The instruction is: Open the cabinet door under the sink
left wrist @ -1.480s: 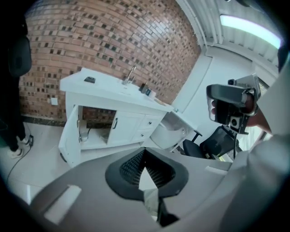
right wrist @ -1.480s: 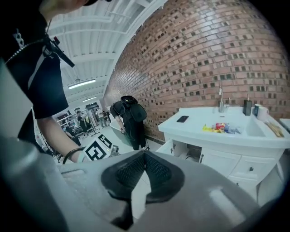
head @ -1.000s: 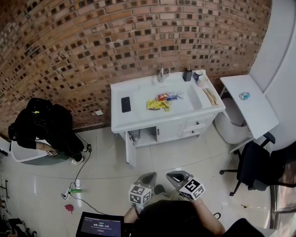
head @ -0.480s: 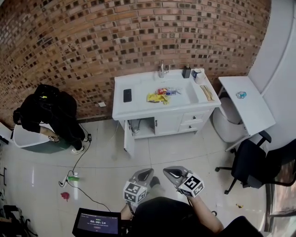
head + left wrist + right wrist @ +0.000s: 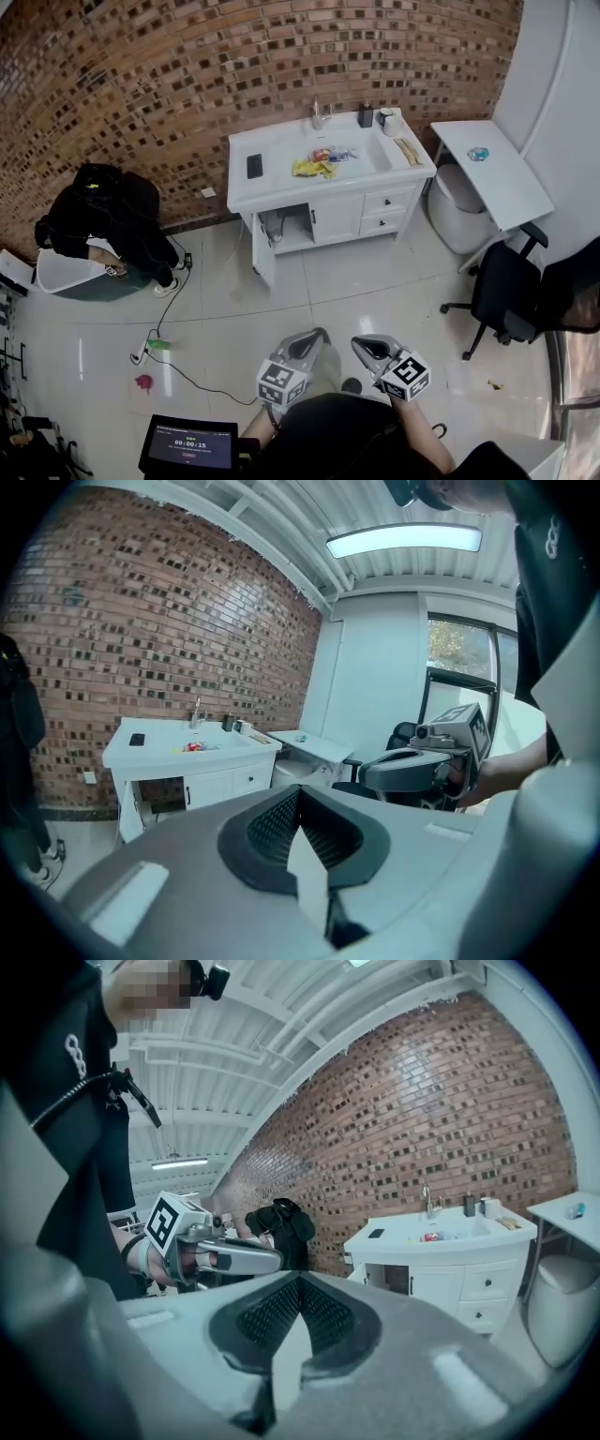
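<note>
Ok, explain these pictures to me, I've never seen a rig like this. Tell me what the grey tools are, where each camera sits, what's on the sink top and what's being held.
A person holds a two-jaw clamp in each hand: the left gripper and the right gripper; the marker cubes are part of them. The wide picture comes from a camera on the person's head, looking down. The other two come from cameras riding on each gripper, looking along its jaws. Both pairs of jaws are shut and hold nothing. Across the tiled floor stands a white sink cabinet with one door swung open. On top lie a black phone and, at the basin, yellow and red packets; a faucet and a dark bottle stand at the back.
</note>
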Available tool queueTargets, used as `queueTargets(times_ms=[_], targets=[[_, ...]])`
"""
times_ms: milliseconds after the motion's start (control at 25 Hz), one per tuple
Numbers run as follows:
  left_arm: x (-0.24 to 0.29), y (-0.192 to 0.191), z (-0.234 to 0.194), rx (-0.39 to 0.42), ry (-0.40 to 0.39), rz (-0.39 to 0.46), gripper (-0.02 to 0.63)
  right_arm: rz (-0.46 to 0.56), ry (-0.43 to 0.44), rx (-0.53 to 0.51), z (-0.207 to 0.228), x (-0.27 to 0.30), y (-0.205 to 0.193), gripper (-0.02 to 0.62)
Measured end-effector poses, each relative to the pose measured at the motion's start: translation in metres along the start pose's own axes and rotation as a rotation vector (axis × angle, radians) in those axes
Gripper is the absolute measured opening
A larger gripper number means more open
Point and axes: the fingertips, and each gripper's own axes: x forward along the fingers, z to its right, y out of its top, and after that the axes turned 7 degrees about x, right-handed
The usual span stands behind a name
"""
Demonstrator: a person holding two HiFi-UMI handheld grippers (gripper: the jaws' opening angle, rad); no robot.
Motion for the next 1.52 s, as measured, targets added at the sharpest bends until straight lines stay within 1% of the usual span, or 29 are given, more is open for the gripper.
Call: queueTargets(times_ms=[80, 200, 400, 800, 1120, 1520], targets=[[-0.004, 0.002, 0.015, 0.012, -0.022, 0.009, 0.015, 0.002, -0.008, -0.003, -0.008, -0.009, -0.007, -0.009], [-0.006, 0.005, 0.033, 0.032, -0.048, 0.02, 0.015, 0.027, -0.021, -0.011, -0.015, -0.019, -0.007, -0.009], [-0.003, 0.014, 0.047, 0.053, -0.074, 0.037, 0.015, 0.06, -0.046, -0.029, -0.017, -0.031, 0.0, -0.009], [-0.001, 0.021, 0.052, 0.062, -0.074, 0.045, 0.015, 0.084, -0.088, -0.038, -0.007, -0.047, 0.008, -0.009], [0.005, 0.023, 0.063, 0.068, -0.091, 0.051, 0.015, 0.088, -0.089, -0.052, -0.006, -0.051, 0.012, -0.009], [0.002, 0.018, 0.067, 0.062, -0.087, 0.043, 0.015, 0.08, -0.09, -0.058, -0.01, -0.055, 0.006, -0.009]])
